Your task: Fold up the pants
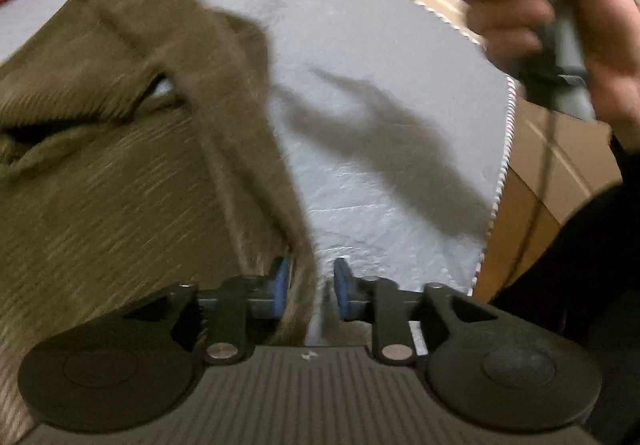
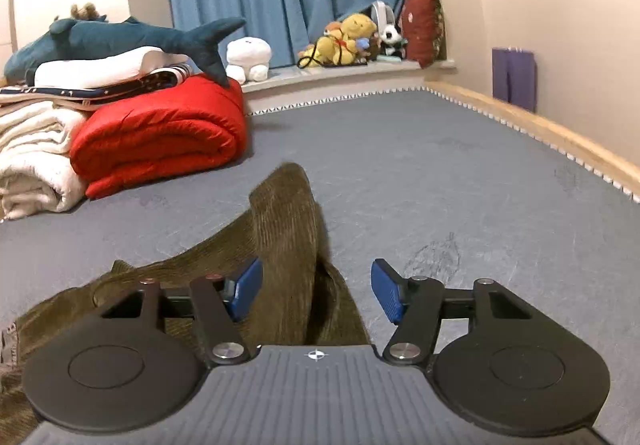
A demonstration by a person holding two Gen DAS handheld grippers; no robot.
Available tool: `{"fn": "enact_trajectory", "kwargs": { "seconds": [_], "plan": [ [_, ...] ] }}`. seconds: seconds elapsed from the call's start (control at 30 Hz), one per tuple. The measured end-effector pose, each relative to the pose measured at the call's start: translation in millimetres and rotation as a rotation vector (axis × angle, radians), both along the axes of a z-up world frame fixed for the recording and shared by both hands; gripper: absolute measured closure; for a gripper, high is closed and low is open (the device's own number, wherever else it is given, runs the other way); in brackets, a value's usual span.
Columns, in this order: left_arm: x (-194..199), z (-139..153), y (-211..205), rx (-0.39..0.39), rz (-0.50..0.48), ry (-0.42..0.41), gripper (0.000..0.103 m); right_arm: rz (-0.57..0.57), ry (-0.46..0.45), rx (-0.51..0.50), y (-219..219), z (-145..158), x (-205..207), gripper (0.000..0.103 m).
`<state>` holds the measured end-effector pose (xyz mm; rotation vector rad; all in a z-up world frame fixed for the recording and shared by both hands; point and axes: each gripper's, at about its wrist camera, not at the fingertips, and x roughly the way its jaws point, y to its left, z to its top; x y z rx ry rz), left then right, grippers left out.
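We see the pants [image 1: 120, 173] edge between our left gripper's [image 1: 309, 291] narrow jaws; the right gripper [image 2: 316, 291] gapes wide around a raised fold.

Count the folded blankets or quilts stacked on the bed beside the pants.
2: a red padded quilt folded at the left, and a cream fleecy blanket rolled left of it, touching. Thinner bedding lies on top; more may be hidden.
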<state>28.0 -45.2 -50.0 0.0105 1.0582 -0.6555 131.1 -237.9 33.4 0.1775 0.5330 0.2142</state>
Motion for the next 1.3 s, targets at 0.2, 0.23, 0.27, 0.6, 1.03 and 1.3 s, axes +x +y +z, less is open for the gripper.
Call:
{"fn": "enact_trajectory", "kwargs": {
  "seconds": [0.2,0.23,0.27,0.6,1.03,1.3],
  "plan": [
    [13,32,81,-0.109,0.306,-0.051,0.046,0.16,0.107,-0.053,35,-24,13,0.034],
    [14,32,92,-0.114,0.359,-0.043,0.046,0.194,0.117,-0.079,45,-28,15,0.033],
    [15,32,102,-0.111,0.411,-0.034,0.046,0.224,0.126,-0.112,55,-34,17,0.031],
    [11,50,128,-0.043,0.517,-0.061,0.042,0.312,0.194,-0.479,124,-103,41,0.027],
    [-11,71,150,-0.035,0.621,-0.134,0.041,0.325,0.068,-0.364,27,-40,-13,0.092],
    [-18,80,164,-0.06,0.634,-0.124,0.041,0.645,0.285,-0.483,-62,-57,-94,0.09]
  ]
}}
